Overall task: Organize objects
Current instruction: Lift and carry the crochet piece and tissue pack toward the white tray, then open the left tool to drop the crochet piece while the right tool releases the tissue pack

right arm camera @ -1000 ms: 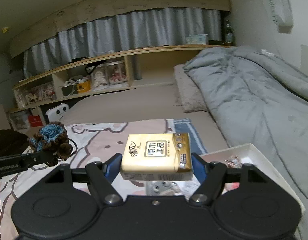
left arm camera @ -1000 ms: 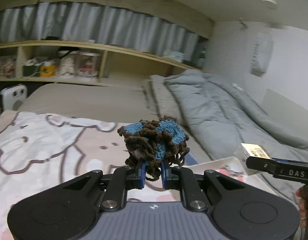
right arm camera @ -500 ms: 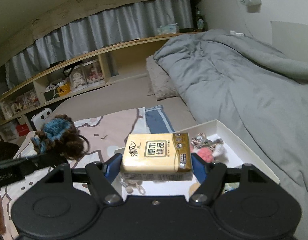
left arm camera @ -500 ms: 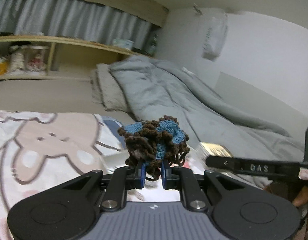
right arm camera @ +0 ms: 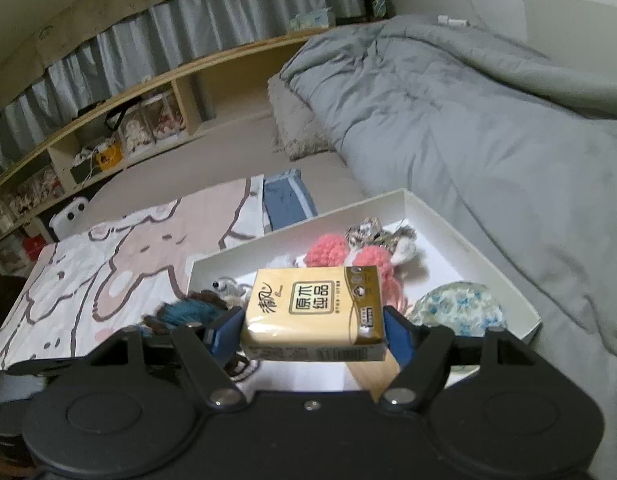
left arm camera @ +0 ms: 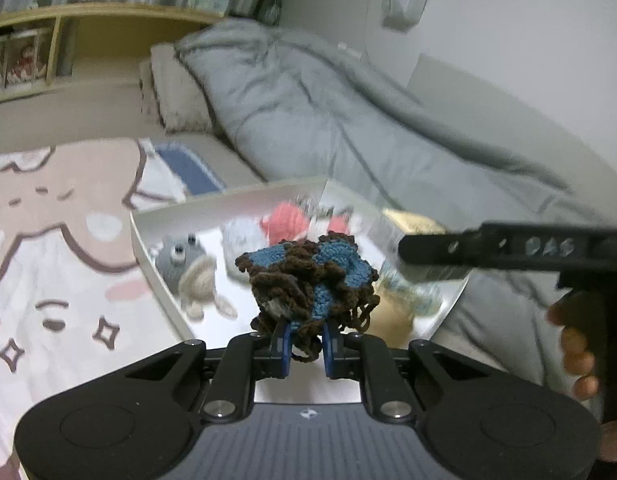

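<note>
My left gripper (left arm camera: 304,346) is shut on a blue and brown crochet piece (left arm camera: 308,276) and holds it above the near part of a white box (left arm camera: 148,248). My right gripper (right arm camera: 314,330) is shut on a yellow tissue pack (right arm camera: 316,312) and holds it above the same white box (right arm camera: 460,236). The box holds pink yarn balls (right arm camera: 328,250), a grey knitted toy (left arm camera: 180,256) and a blue-patterned pouch (right arm camera: 456,308). The right gripper's finger (left arm camera: 488,248) crosses the left wrist view on the right. The crochet piece (right arm camera: 188,308) shows at the left in the right wrist view.
The box lies on a bed with a pink cartoon sheet (left arm camera: 48,240). A grey duvet (right arm camera: 488,100) is heaped along the right. A wooden shelf (right arm camera: 128,112) with small items runs along the back wall. A pillow (left arm camera: 176,92) lies at the head.
Both grippers have swung right and down over the white box, each with its object still held. The box and its contents have come into full view.
</note>
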`<state>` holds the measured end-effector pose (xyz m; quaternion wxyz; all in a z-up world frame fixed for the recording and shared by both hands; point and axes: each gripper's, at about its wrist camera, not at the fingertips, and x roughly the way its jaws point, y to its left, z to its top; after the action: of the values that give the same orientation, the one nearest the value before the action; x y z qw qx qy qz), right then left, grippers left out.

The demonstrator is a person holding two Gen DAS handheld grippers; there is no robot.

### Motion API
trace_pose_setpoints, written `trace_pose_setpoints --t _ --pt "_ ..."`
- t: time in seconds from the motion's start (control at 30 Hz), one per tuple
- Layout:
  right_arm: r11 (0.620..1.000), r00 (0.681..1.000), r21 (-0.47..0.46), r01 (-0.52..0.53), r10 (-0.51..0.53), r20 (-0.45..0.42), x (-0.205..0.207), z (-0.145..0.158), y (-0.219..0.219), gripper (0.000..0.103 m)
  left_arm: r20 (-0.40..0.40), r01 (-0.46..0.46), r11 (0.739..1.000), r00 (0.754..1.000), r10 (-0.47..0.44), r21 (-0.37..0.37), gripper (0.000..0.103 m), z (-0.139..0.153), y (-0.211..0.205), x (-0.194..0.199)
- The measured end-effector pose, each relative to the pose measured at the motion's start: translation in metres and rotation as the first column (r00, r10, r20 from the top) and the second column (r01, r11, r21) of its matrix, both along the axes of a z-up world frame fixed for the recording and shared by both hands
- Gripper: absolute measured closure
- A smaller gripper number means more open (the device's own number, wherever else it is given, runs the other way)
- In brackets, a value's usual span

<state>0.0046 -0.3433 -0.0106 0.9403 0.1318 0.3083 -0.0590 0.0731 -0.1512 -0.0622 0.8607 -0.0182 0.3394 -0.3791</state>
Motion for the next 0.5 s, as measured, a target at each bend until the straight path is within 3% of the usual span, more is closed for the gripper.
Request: trace_pose_setpoints --t 0.27,0.5 --pt "0.994 0.994 0.083 -0.070 0.077 -0.081 0.009 -0.017 -0.001 0.029 0.006 -0.052 0.992 0.999 0.051 0.119 0.087 -0.019 -0.001 0.011" --pt "0.993 0.982 0.080 -0.082 0.094 -0.165 0.017 -0.031 0.002 0.029 0.027 -0.058 0.988 0.998 0.055 0.140 0.087 -0.020 -0.001 0.014"
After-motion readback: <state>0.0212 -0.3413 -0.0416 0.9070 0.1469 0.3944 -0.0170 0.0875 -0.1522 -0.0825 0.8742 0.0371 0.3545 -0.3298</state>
